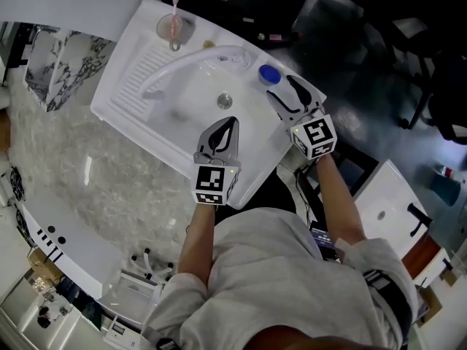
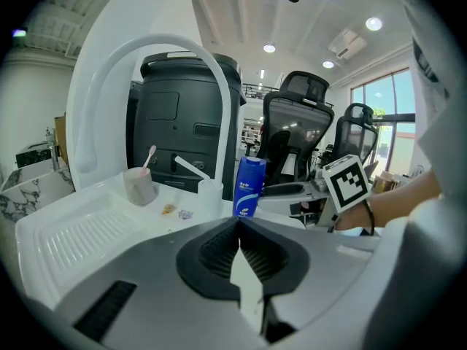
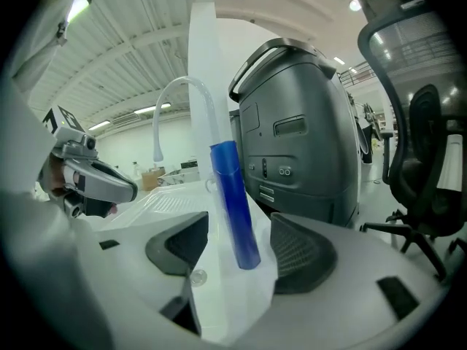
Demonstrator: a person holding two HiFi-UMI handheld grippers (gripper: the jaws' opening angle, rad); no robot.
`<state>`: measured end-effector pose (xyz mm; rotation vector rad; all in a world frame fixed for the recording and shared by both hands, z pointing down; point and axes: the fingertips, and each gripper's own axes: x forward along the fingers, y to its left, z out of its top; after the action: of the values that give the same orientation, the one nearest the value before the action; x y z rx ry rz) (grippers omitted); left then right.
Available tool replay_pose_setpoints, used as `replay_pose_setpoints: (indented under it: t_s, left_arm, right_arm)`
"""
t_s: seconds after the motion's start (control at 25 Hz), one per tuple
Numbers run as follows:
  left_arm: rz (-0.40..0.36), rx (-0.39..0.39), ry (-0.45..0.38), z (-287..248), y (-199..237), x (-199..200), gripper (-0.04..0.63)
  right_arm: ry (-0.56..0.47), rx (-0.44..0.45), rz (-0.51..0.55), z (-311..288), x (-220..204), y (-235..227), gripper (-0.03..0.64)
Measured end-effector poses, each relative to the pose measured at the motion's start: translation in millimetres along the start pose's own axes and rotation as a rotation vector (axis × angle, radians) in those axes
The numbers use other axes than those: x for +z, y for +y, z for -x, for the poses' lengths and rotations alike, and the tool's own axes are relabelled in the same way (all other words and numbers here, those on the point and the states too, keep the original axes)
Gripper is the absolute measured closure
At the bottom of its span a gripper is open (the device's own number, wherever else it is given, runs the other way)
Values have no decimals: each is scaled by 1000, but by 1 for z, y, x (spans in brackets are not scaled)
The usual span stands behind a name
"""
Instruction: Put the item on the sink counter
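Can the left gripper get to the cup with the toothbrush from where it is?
Probably yes, though not straight: the faucet arches over the basin between the left gripper and the cup, so it must pass under or around it. Its jaws are shut.

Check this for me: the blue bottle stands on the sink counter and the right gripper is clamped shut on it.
Wrong on the grip. The blue bottle stands on the sink counter, but the right gripper is open: the right gripper view shows its jaws apart, either side of the bottle, not touching it.
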<state>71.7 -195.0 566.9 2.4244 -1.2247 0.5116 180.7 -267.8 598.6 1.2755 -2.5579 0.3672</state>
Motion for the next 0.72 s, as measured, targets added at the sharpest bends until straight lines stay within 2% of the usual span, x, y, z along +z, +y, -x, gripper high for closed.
replay_pose_setpoints:
  t_s: [0.24,0.44,0.6,0.72]
  left_arm:
    - [-12,-39,-21,-2,-4,11,586]
    - [-28,-99,-20,-7,-7,11,586]
    - [-50,-130,-17,-2,-5,11,586]
    - [-73,-116,-47,4,-2,18,586]
  right_arm:
    - [-7,-55,-3,20,6,6,373]
    - [-4,-160,-45,39,9,7,384]
    - [-18,-299,-85,60,10,15,592]
    - [-29,-364,-99,73,13,25,611]
